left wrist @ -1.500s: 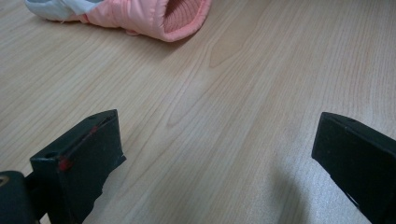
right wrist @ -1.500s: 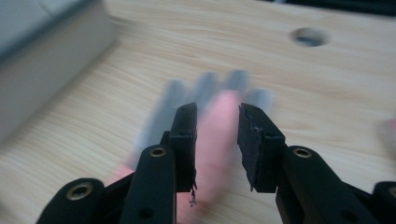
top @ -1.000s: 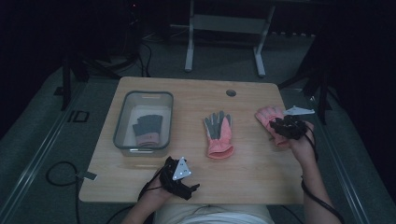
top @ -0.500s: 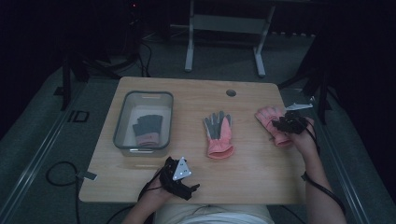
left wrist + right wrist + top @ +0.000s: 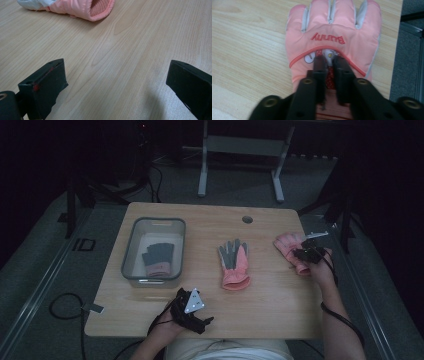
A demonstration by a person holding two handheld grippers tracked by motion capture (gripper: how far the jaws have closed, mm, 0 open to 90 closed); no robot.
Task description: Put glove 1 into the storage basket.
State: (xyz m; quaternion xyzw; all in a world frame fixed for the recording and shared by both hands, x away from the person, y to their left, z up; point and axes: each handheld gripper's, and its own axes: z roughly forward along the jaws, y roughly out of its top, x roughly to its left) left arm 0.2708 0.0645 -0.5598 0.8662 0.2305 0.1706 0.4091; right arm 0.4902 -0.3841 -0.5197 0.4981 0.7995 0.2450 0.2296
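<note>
Table's [image 5: 150, 312] right edge just beside pinched pink glove [image 5: 332, 35].

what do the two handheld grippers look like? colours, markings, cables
Both are black. The left gripper carries a grey three-cornered plate with pale dots on top; its blocky black fingers show a small red mark on one edge. The right gripper has slim black fingers on black link arms with round brass-coloured pivots. A black cable trails along the right forearm. Forearms bare, no sleeves.

The glove [image 5: 332, 42] at the table's right edge is pink with grey between its fingers and red lettering. The middle glove [image 5: 233, 263] is grey and pink. The bin [image 5: 131, 254] is grey, the table [image 5: 280, 290] light wood.
</note>
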